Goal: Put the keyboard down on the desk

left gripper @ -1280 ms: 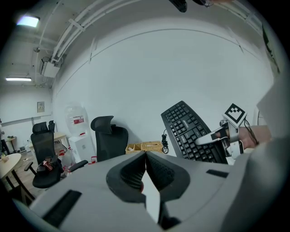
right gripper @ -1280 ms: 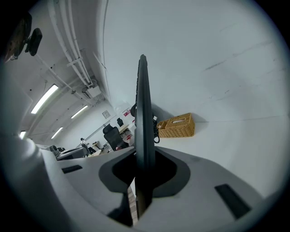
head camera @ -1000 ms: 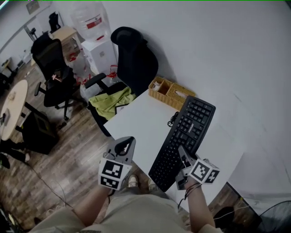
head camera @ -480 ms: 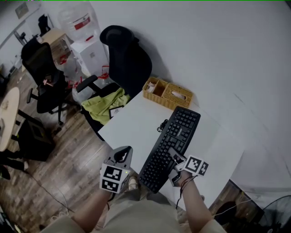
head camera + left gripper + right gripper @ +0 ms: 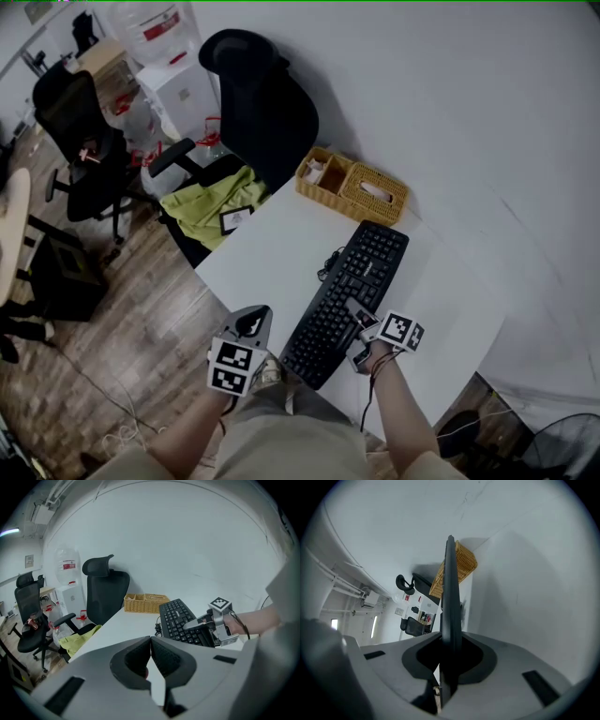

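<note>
A black keyboard point(image 5: 345, 302) lies lengthwise low over the white desk point(image 5: 272, 253), its far end near the wicker basket. I cannot tell if it rests fully on the top. My right gripper point(image 5: 362, 321) is shut on the keyboard's right long edge near the front end. In the right gripper view the keyboard point(image 5: 450, 592) stands edge-on between the jaws of that gripper point(image 5: 449, 654). My left gripper point(image 5: 247, 326) hangs off the desk's near-left edge, shut and holding nothing. In the left gripper view my left gripper point(image 5: 151, 654) has its pads together, with the keyboard point(image 5: 180, 619) and right gripper point(image 5: 208, 623) ahead.
A wicker basket point(image 5: 352, 186) stands at the desk's far edge by the wall. The keyboard's coiled cable point(image 5: 328, 264) lies left of it. A black office chair point(image 5: 258, 108) with a green cloth point(image 5: 204, 208) stands beyond the desk's left corner. A water dispenser point(image 5: 173, 61) stands behind.
The keyboard, held in my right gripper, has come down toward the desk and away from me. My left gripper has stayed shut at the desk's near-left edge.
</note>
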